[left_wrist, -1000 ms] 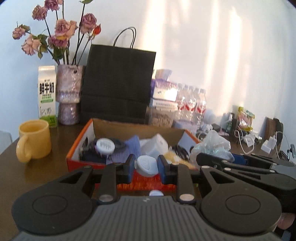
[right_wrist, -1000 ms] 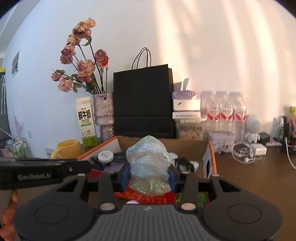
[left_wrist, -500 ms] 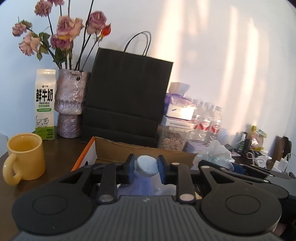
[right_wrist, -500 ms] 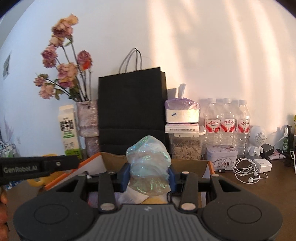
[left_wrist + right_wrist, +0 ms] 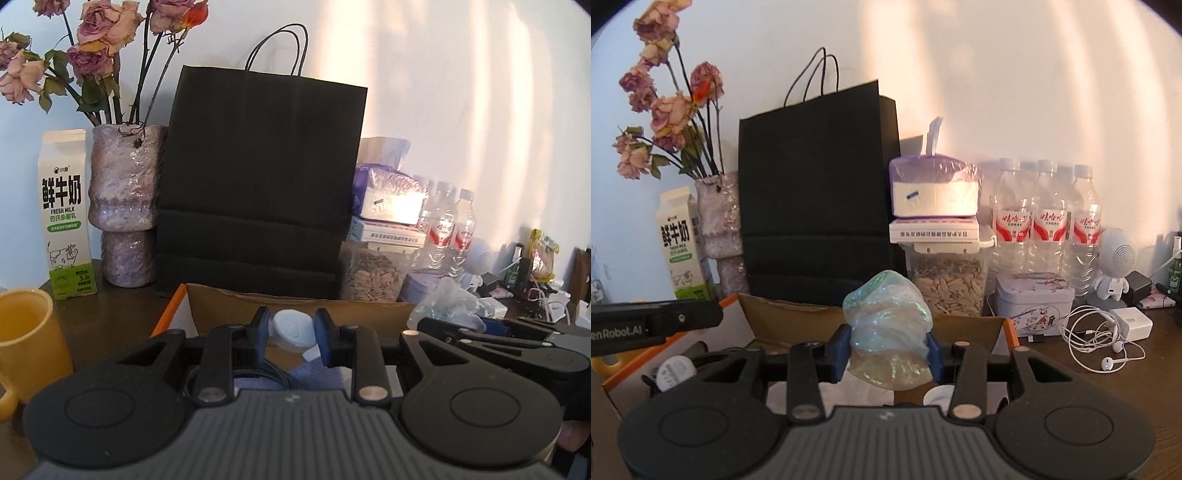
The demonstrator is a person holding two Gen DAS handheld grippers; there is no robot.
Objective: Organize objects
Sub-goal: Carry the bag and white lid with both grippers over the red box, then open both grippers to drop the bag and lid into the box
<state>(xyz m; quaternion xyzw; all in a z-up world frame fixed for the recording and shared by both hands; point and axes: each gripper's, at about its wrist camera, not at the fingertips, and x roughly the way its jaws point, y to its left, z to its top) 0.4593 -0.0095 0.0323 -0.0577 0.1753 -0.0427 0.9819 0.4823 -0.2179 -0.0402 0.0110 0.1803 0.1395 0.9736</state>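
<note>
The left hand-held gripper [image 5: 291,334] is clamped on a white cap-like piece [image 5: 291,329] above the open cardboard box [image 5: 295,310], while the right hand-held gripper [image 5: 889,352], jaws just widening, pinches a crumpled plastic bag [image 5: 888,336] over that box.

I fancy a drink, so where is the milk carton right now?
The milk carton stands at the far left of the left wrist view, against the wall beside the vase of dried roses, behind the yellow mug.

White cap [image 5: 291,327] between tool [image 5: 291,332] pads
</note>
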